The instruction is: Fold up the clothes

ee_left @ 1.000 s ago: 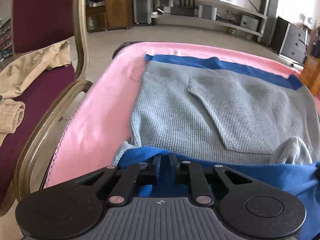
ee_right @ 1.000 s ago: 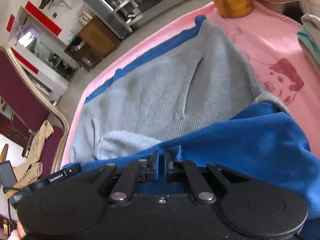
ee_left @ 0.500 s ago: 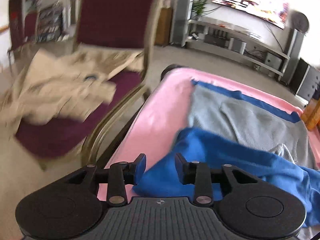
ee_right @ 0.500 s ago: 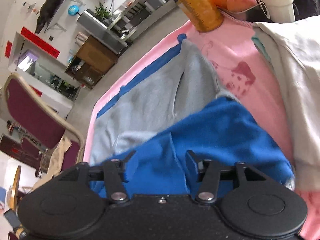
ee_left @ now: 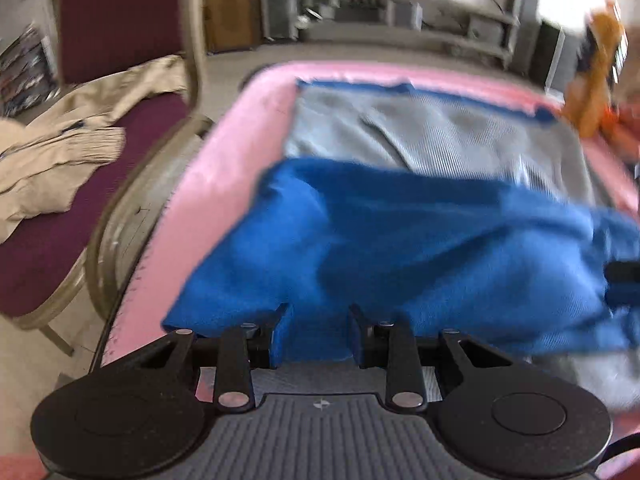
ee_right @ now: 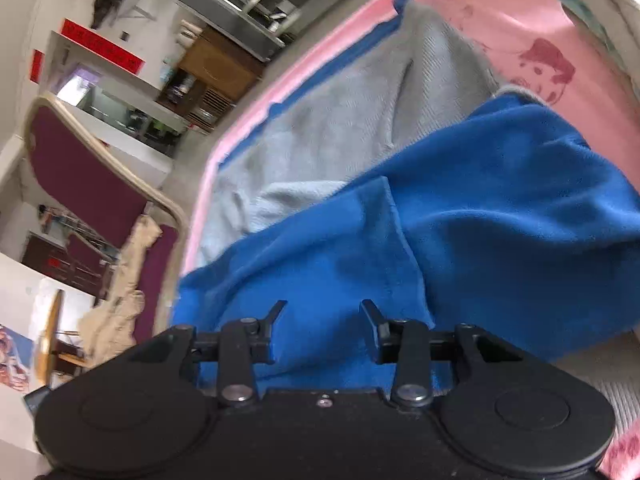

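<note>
A grey knit garment with blue lining (ee_left: 432,140) lies on the pink-covered table (ee_left: 240,136). Its blue near part (ee_left: 400,240) is folded up over the grey front. My left gripper (ee_left: 318,330) is open at the blue near edge, the cloth lying loose between its fingers. In the right wrist view the same blue fold (ee_right: 460,220) covers the near half of the grey cloth (ee_right: 340,120). My right gripper (ee_right: 323,312) is open just above the blue fabric and holds nothing.
A maroon chair (ee_left: 120,128) with a beige garment (ee_left: 60,152) on its seat stands left of the table. An orange bottle (ee_left: 596,72) and fruit stand at the far right corner. A white folded cloth (ee_right: 600,8) lies at the table's right.
Both grippers held the blue edge shut a second ago, carried it forward over the grey front and let go. Both now stand open and the blue fold lies on the garment.
</note>
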A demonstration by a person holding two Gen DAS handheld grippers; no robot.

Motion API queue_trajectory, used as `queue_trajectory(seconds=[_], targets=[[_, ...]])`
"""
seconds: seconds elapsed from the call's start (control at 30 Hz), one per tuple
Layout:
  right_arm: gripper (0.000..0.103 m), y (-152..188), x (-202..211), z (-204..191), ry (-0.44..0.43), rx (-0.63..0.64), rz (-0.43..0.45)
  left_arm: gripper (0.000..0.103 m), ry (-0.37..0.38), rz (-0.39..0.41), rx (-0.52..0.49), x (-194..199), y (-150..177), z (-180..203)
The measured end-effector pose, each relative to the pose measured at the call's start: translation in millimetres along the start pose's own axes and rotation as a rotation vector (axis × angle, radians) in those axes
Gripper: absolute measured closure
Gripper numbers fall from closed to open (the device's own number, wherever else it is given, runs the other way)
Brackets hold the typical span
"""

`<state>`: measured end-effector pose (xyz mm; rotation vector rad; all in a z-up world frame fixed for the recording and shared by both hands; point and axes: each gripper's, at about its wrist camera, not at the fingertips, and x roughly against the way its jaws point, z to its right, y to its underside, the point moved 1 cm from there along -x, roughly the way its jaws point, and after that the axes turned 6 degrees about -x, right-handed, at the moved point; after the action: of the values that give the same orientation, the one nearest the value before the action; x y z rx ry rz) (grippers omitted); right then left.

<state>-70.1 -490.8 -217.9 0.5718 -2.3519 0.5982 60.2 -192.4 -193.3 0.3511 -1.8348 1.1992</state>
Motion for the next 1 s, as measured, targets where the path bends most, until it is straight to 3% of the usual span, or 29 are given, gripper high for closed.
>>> queue_trajectory(seconds=[0.07, 0.13, 0.3, 0.37, 0.57, 0.67, 0.77, 0.87, 0.97, 1.0], targets=[[0.090, -1, -6, 5, 0.062, 0.003, -0.010, 0.074, -0.028, -0.001, -0.054, 0, 4, 8], [0.098, 0, -3, 7, 0.105, 0.004, -0.011, 0.074, -0.043, 0.005, -0.088, 2, 6, 13], [0.095, 7, 17, 17, 0.145, -0.047, 0.003, 0.072, -0.036, -0.003, -0.113, 14, 15, 12], [0.072, 12, 31, 20, 0.172, -0.047, 0.037, 0.070, -0.016, -0.006, -0.074, 23, 18, 4], [0.068, 25, 57, 28, 0.094, -0.072, 0.066, 0.067, 0.050, 0.052, 0.180, 51, 29, -34], [0.068, 26, 56, 23, 0.056, -0.053, 0.063, 0.070, 0.127, 0.103, 0.176, 55, 27, -31], [0.068, 28, 47, 9, 0.019, 0.008, 0.043, 0.071, 0.220, 0.154, 0.046, 60, 28, 0], [0.068, 33, 33, 0, 0.001, 0.053, -0.003, 0.070, 0.253, 0.173, -0.131, 61, 33, 40], [0.066, 38, 21, 1, 0.009, 0.051, -0.072, 0.066, 0.220, 0.072, -0.228, 42, 41, 63], [0.065, 39, 16, 3, 0.027, 0.045, -0.094, 0.060, 0.207, 0.046, -0.225, 36, 42, 63]])
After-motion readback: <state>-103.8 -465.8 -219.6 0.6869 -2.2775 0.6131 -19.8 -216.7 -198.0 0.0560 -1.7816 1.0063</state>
